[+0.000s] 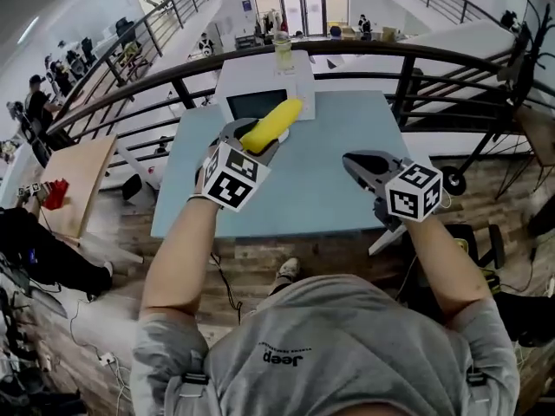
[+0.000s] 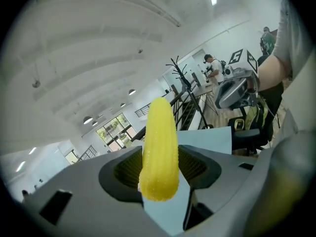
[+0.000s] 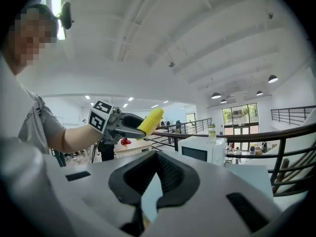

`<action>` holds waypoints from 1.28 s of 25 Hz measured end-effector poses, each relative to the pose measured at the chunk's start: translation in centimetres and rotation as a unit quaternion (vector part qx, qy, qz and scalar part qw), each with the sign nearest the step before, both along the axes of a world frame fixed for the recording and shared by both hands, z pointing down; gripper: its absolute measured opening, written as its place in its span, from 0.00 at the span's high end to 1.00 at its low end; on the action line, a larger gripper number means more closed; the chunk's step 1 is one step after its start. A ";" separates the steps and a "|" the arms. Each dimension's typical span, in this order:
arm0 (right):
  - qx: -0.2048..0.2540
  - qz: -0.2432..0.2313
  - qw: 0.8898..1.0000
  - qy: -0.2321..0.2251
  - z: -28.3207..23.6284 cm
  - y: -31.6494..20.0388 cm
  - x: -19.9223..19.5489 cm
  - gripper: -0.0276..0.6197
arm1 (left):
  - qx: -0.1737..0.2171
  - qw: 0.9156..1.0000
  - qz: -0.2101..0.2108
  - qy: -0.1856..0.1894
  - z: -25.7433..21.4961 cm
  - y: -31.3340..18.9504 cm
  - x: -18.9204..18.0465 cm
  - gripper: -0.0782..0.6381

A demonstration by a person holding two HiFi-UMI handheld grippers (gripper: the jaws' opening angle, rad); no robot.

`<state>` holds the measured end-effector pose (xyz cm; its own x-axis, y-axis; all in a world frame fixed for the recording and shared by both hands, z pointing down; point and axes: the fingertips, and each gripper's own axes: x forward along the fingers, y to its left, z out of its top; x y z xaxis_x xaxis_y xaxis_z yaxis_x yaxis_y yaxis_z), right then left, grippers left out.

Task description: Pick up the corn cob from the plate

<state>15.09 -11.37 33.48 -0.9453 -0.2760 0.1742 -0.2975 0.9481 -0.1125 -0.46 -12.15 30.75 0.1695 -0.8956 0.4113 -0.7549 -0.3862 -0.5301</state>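
Currently clamped on the yellow, bumpy-skinned corn cob (image 1: 271, 126): the left hand-held gripper (image 1: 251, 133), jaws pressed on either side of the cob's near end. Leaves most of the cob's length poking out past the pads, up and toward the far right. Hangs in the air above the far left part of the pale blue tabletop (image 1: 321, 189), touching nothing else. Judged from this, lift done.

Off to the right, well apart: the right hand-held gripper (image 1: 360, 161), jaws a little apart with only tabletop showing through the gap, carrying nothing.

Possible trouble:
- Looks like a grip near one end only, so could pivot or slide out between the pads under the overhanging weight, likeliest with a quick swing or a roll of the wrist.
- Could drop onto the tabletop, roll off an edge and reach the wooden floor (image 1: 260, 258).
- Could knock the cob's free tip against the white microwave oven (image 1: 260, 94) just beyond it if pushed farther.

Count:
- Corn cobs: one.
- Hand-held grippers: two.
- Tabletops: one.
- Microwave ovens: one, at the far edge.
- Clear bottles (image 1: 284, 52): one, standing on the microwave oven.
- Plates: none visible in any view.
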 end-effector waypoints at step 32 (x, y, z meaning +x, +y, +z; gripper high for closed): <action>-0.053 0.043 0.997 -0.021 5.0 12.1 -11.9 0.93 | -0.037 0.985 0.059 0.158 7.2 19.5 -11.2 0.56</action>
<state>3.17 0.76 38.49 -0.9258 -0.3385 0.1683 -0.3704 0.9012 -0.2249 -11.70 7.34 37.94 0.4004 -0.8318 0.3845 -0.8251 -0.5097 -0.2436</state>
